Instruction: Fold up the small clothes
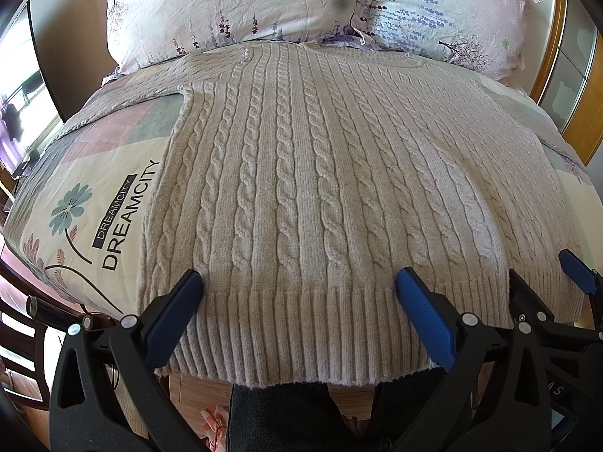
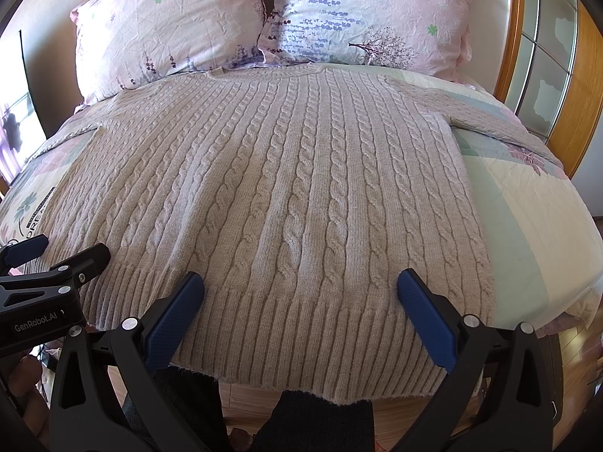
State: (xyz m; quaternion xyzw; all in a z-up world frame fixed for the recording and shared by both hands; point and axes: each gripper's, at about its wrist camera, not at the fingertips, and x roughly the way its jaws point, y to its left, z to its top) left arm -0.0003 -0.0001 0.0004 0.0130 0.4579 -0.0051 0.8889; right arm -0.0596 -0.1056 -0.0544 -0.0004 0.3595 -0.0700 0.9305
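A beige cable-knit sweater [image 1: 301, 173] lies flat on the bed, neck toward the pillows, ribbed hem hanging over the near edge; it also shows in the right wrist view [image 2: 286, 196]. Its sleeves spread out to both sides. My left gripper [image 1: 299, 282] is open, its blue pads straddling the hem's left part just above the knit. My right gripper [image 2: 301, 282] is open over the hem's right part. Each gripper shows at the edge of the other's view: the right one [image 1: 542, 282] and the left one [image 2: 64, 252]. Neither holds anything.
Two floral pillows [image 1: 233, 3] [image 2: 369, 11] lie at the bed's head. The patterned quilt [image 1: 94, 203] with "DREAMCITY" print covers the bed. A wooden headboard frame [image 2: 546, 75] stands at the right. Wooden floor and the person's dark trousers [image 1: 279, 414] are below the hem.
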